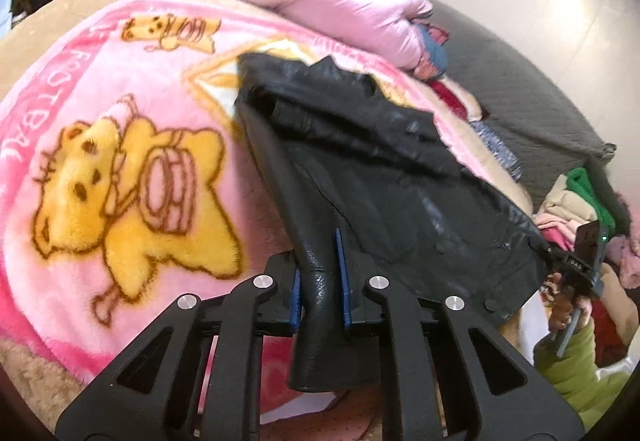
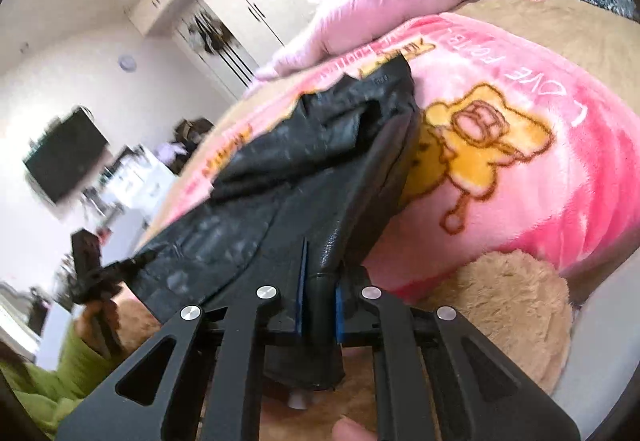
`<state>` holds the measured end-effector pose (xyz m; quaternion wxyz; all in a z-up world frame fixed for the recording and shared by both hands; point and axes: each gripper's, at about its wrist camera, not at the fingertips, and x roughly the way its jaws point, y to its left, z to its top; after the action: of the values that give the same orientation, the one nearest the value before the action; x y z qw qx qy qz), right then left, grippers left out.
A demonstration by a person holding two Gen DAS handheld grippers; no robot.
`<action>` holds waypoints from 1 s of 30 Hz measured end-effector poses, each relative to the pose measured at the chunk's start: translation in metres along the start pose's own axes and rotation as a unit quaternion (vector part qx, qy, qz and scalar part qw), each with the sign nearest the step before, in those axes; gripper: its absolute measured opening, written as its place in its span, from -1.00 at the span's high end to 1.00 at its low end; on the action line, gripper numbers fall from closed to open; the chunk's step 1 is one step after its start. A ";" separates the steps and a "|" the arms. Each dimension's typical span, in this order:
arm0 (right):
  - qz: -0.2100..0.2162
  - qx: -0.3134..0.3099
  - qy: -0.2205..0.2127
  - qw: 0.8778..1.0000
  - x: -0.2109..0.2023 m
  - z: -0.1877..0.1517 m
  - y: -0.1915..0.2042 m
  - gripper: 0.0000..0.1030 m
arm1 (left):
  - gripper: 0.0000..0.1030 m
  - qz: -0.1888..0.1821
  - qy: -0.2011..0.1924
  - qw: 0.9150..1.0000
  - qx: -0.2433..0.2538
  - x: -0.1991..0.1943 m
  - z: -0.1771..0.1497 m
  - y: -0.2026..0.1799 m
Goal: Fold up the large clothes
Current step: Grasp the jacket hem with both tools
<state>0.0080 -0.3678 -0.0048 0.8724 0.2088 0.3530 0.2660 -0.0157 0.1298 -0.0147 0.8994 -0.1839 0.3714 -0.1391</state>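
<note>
Both claws clamped the black leather jacket [image 1: 384,169] hem: left claw [image 1: 320,281] and right claw [image 2: 320,277] one corner each, lifted off the pink blanket [image 1: 120,129] near the bed's edge, to fold it over.

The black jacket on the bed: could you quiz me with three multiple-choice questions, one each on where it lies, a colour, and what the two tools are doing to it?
1. The jacket lies on:
A. a pink bear blanket
B. the floor
C. a chair

2. The pads on the left gripper fingers are:
A. red
B. blue
C. white

3. The left gripper and right gripper are:
A. both open, empty
B. one clamped, one empty
C. both clamped on the jacket

Answers:
1 A, pink blanket shows around it.
2 B, blue pads flank the leather.
3 C, each view shows leather pinched.
</note>
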 end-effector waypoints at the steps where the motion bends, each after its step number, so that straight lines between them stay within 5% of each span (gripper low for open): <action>1: 0.001 0.003 -0.003 1.000 -0.002 0.000 0.002 0.81 | 0.87 -0.005 -0.003 1.000 0.000 -0.005 0.000 -0.002; 15: 0.015 0.052 -0.047 0.997 -0.024 0.044 0.008 0.81 | 0.87 -0.047 -0.030 0.998 0.000 -0.022 0.033 -0.017; 30: 0.011 0.073 -0.062 0.995 0.003 0.134 0.019 0.80 | 0.86 -0.076 -0.043 0.996 -0.013 -0.004 0.131 -0.020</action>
<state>0.1016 -0.3746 0.0931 0.8722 0.2919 0.3141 0.2353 0.0738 0.1431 0.0827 0.8991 -0.2292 0.3188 -0.1937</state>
